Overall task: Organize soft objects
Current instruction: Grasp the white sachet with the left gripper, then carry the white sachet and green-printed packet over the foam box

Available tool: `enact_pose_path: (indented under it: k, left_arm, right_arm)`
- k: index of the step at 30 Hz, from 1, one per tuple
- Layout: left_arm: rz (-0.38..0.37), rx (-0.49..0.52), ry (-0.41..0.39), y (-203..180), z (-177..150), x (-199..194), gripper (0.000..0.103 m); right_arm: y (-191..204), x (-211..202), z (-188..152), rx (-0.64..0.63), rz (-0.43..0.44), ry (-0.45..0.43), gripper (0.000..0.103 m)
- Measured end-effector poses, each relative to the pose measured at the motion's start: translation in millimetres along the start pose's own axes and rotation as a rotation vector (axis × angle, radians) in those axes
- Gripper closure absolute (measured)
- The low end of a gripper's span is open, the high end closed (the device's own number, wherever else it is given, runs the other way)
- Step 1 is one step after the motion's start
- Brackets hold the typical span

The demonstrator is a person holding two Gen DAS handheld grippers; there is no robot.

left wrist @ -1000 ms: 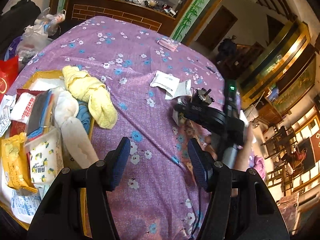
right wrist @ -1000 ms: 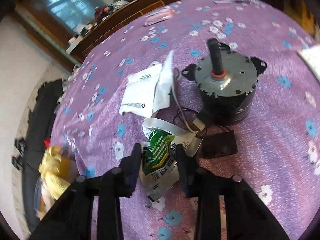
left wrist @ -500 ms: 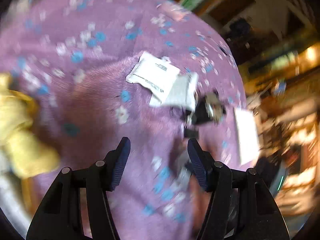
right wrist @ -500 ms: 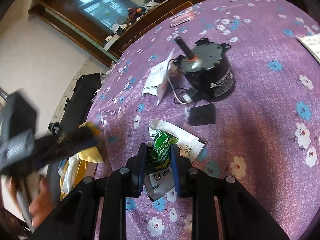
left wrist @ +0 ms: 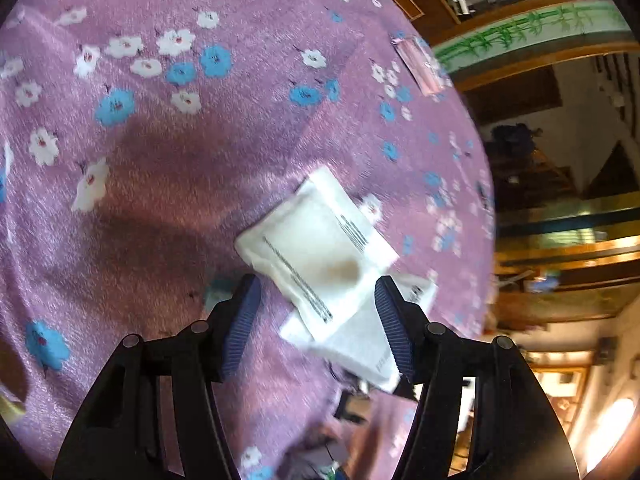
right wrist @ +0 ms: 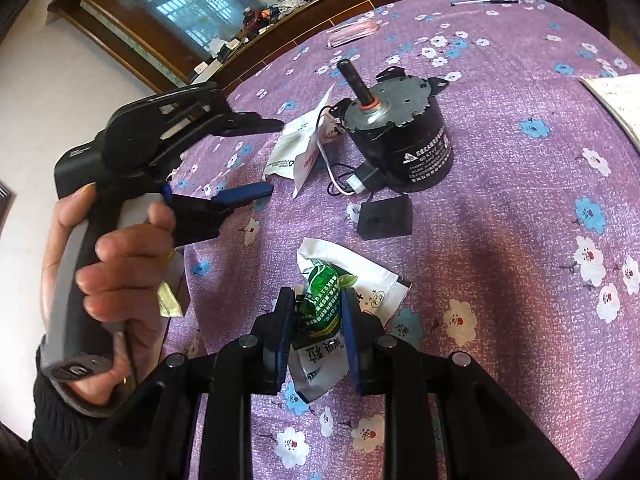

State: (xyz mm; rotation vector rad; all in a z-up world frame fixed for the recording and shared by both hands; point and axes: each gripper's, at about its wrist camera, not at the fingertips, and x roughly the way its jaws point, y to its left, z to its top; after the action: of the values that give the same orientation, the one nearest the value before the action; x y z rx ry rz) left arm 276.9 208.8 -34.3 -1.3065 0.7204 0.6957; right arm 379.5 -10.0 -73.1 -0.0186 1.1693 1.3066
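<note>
Right claw (right wrist: pixel 314 322) pinches green packet (right wrist: pixel 322 304); left claw (left wrist: pixel 314 312) gapes empty over white sachets (left wrist: pixel 316 248) (both still unsorted on worktop (right wrist: pixel 500 240)).

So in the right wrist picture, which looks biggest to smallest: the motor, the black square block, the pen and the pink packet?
1. Motor, clearly biggest.
2. Black square block.
3 and 4. Pink packet and pen: both look small and lie far back on the table, so I can't rank them fairly.
</note>
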Motion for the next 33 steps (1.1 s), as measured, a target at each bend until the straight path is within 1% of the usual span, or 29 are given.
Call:
enact_pose_path:
  k: [2, 3, 4, 5, 8, 9, 12, 14, 16, 18, 20, 21, 22, 23, 24, 25, 26, 27, 28, 29, 31, 33]
  left_arm:
    - [0.005, -0.032, -0.031, 1, 4, 2, 0.049]
    - [0.013, -0.046, -0.04, 2, 8, 4, 0.054]
    - [0.016, -0.071, -0.044, 5, 10, 3, 0.063]
    - [0.003, -0.123, -0.04, 12, 10, 1, 0.064]
    - [-0.074, -0.228, -0.035, 26, 11, 1, 0.064]
    - [-0.088, -0.235, -0.029, 28, 10, 1, 0.064]
    - [-0.117, -0.244, -0.018, 31, 6, -3, 0.064]
    - [-0.159, -0.24, -0.028, 28, 1, -9, 0.064]
    - [-0.153, -0.211, -0.033, 21, 0, -9, 0.064]
    - [-0.151, -0.206, -0.033, 17, 2, -3, 0.064]
    - [-0.108, -0.182, -0.029, 11, 6, 8, 0.064]
    - [-0.099, -0.202, -0.031, 14, 5, 11, 0.065]
    - [-0.106, -0.22, -0.034, 17, 4, 10, 0.065]
    - [-0.11, -0.226, -0.031, 18, 3, 10, 0.066]
    - [-0.102, -0.209, -0.036, 16, 3, 10, 0.065]
    - [-0.096, -0.195, -0.044, 14, 3, 10, 0.067]
    - [-0.094, -0.188, -0.046, 12, 5, 12, 0.07]
    - [-0.096, -0.188, -0.039, 11, 8, 15, 0.088]
    - [-0.117, -0.192, -0.031, 11, 11, 17, 0.095]
    - [-0.135, -0.191, -0.037, 11, 13, 18, 0.095]
    - [-0.123, -0.18, -0.093, 11, 12, 8, 0.097]
    - [-0.138, -0.126, -0.103, 7, 5, -9, 0.097]
  right_arm:
    - [-1, -1, 0, 0.0, 0.001, -0.001, 0.08]
    - [-1, 0, 0, -0.002, 0.0, -0.001, 0.08]
    - [0, 0, 0, -0.003, -0.002, -0.002, 0.08]
    - [0, 0, 0, -0.005, -0.002, -0.002, 0.08]
    - [0, 0, -1, -0.007, -0.001, -0.004, 0.08]
    - [0, 0, -1, -0.009, -0.002, -0.004, 0.08]
    - [1, -1, -1, -0.015, -0.006, -0.007, 0.08]
    - [1, -1, -2, -0.012, -0.003, -0.006, 0.08]
    - [1, -1, -2, -0.01, -0.001, -0.005, 0.08]
    - [2, -1, -3, -0.012, -0.003, -0.006, 0.08]
    - [1, -1, -3, -0.011, 0.0, -0.006, 0.08]
    - [1, -1, -2, -0.008, 0.003, -0.006, 0.08]
    - [0, -2, -3, -0.006, 0.006, -0.005, 0.08]
    - [0, -2, -2, -0.004, 0.008, -0.005, 0.08]
    - [0, -2, -3, -0.004, 0.008, -0.005, 0.08]
    - [0, -2, -3, -0.008, 0.005, -0.008, 0.08]
    - [1, -2, -3, -0.012, 0.001, -0.008, 0.08]
    - [2, -1, -3, -0.015, -0.001, -0.008, 0.08]
    - [2, -1, -3, -0.018, -0.003, -0.009, 0.08]
    - [2, -1, -3, -0.019, -0.003, -0.009, 0.08]
    - [1, -1, -3, -0.017, 0.001, -0.008, 0.08]
    - [1, -2, -3, -0.014, 0.003, -0.01, 0.08]
